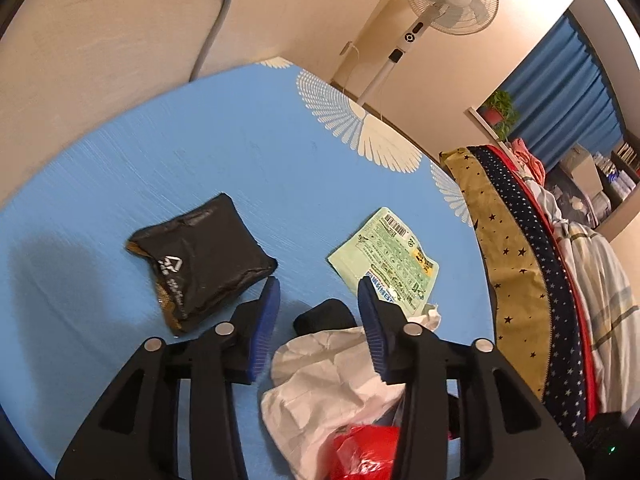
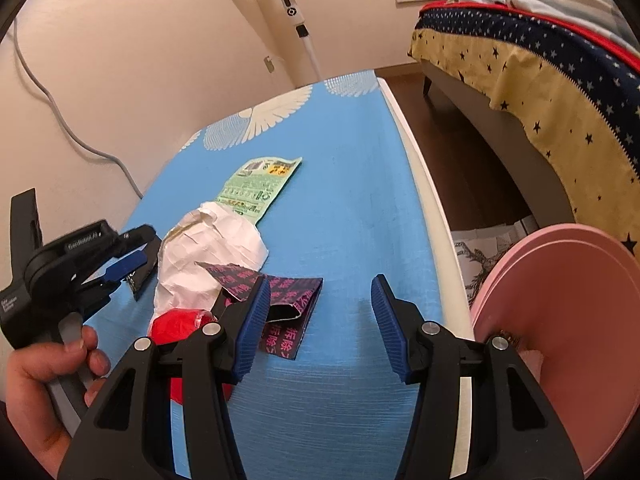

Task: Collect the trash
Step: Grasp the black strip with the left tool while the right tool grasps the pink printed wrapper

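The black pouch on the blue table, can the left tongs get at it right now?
Probably yes. The left tongs are open and empty, and the black pouch lies flat just ahead to their left, with nothing on top of it.

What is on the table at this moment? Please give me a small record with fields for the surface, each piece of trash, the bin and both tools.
surface: blue patterned tablecloth
trash 1: flat black plastic pouch, lying alone
trash 2: pale green printed wrapper, lying flat
trash 3: crumpled white paper, partly on the green wrapper
trash 4: dark wrapper with pink characters
trash 5: red crumpled plastic, beside the white paper
bin: pink round plastic bin, beyond the table's right edge
left tool: open, above the white paper
right tool: open, holding nothing
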